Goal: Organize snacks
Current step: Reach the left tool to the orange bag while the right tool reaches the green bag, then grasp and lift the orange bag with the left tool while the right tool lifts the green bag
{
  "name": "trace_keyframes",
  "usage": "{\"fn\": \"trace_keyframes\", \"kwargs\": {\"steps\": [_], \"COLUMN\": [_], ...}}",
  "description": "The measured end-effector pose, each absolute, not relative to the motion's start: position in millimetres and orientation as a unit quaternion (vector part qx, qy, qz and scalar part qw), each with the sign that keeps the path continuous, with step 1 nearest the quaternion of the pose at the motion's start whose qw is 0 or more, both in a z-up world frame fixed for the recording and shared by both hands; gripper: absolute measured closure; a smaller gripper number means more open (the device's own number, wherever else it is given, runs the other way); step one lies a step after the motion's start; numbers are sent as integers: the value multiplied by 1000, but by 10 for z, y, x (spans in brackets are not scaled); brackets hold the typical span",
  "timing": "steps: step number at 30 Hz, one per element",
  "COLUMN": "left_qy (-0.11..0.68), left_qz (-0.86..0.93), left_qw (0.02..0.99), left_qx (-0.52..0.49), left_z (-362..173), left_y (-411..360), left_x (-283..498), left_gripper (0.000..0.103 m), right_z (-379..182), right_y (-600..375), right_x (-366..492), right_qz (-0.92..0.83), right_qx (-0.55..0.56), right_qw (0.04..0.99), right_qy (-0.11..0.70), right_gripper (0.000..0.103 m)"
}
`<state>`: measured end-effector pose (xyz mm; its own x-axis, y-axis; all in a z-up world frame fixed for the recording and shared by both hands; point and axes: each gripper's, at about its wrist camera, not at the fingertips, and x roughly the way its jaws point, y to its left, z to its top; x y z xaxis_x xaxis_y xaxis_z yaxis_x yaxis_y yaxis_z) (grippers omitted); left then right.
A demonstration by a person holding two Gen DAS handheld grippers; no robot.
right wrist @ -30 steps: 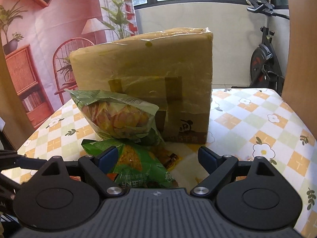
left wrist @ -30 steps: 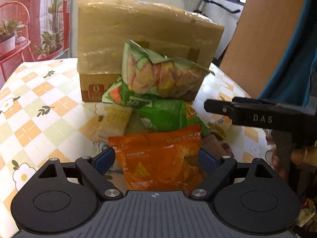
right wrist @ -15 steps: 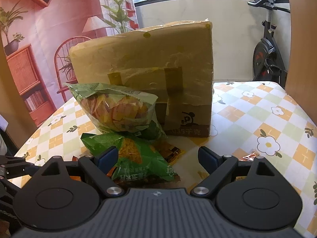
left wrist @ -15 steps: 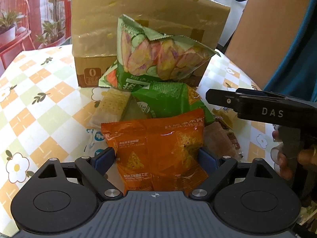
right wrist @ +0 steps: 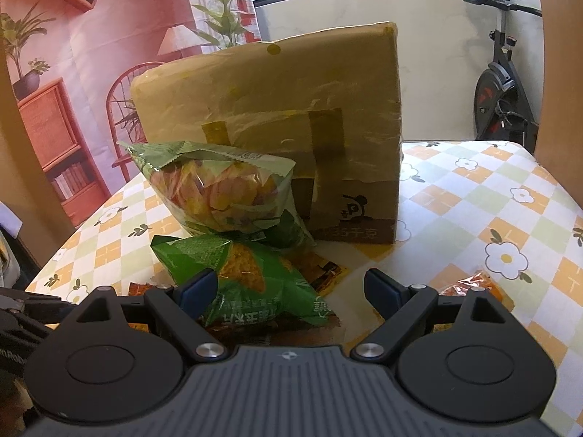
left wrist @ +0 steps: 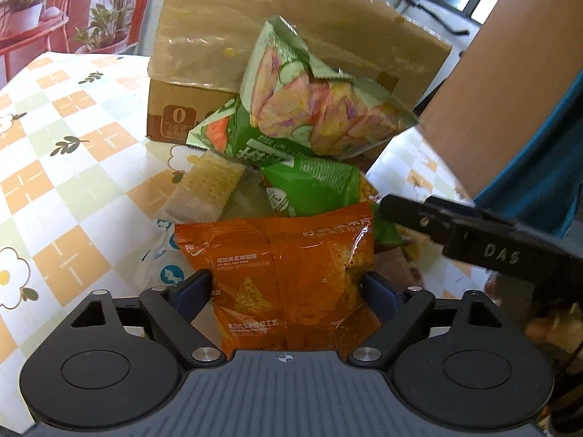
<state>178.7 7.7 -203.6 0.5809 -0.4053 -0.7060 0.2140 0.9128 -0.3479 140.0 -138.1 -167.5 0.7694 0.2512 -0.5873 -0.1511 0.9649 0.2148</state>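
The left gripper [left wrist: 286,287] has its jaws spread wide around the orange snack packet [left wrist: 288,276], one pad at each side edge; whether they press it yet I cannot tell. The packet lies at the near end of the snack heap, so it looks like the natural first pick. At 12 o'clock from it sits a green corn packet [left wrist: 313,189], with the big veggie-chip bag [left wrist: 320,109] propped against the cardboard box [left wrist: 291,36], which keeps that bag tilted upright. A cracker pack [left wrist: 207,193] lies at 10 o'clock. The right gripper [right wrist: 291,291] hangs with jaws wide apart and empty, its left pad just over the corn packet. Its black body crosses at 3 o'clock in the left view, crowding any lift toward that side of the checked worktop [left wrist: 73,189].
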Motion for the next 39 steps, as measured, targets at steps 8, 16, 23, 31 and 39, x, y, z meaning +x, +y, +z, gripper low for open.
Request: {"fn": "trace_keyframes", "kwargs": {"steps": [8, 16, 23, 31, 39], "left_qy": [408, 380, 364, 354, 356], "left_qz": [-161, -127, -93, -77, -73], "left_qw": [889, 905, 914, 919, 918], "left_qx": [-130, -142, -152, -154, -158], "left_z": [-1976, -1825, -1782, -1796, -1848], "left_y": [201, 406, 591, 712, 782], "left_x": [1746, 1724, 1745, 1744, 1728], "left_gripper": [16, 16, 16, 16, 16], "right_z": [-1679, -1700, -1728, -1821, -1939], "right_y": [-1337, -1257, -1093, -891, -749], "right_x": [1433, 1508, 1589, 1751, 1850], "right_qz": [116, 126, 147, 169, 173], "right_qx": [68, 52, 19, -26, -49], "right_qw": [936, 932, 928, 919, 911], "right_qy": [325, 336, 341, 356, 370], "right_gripper": [14, 14, 14, 14, 12]}}
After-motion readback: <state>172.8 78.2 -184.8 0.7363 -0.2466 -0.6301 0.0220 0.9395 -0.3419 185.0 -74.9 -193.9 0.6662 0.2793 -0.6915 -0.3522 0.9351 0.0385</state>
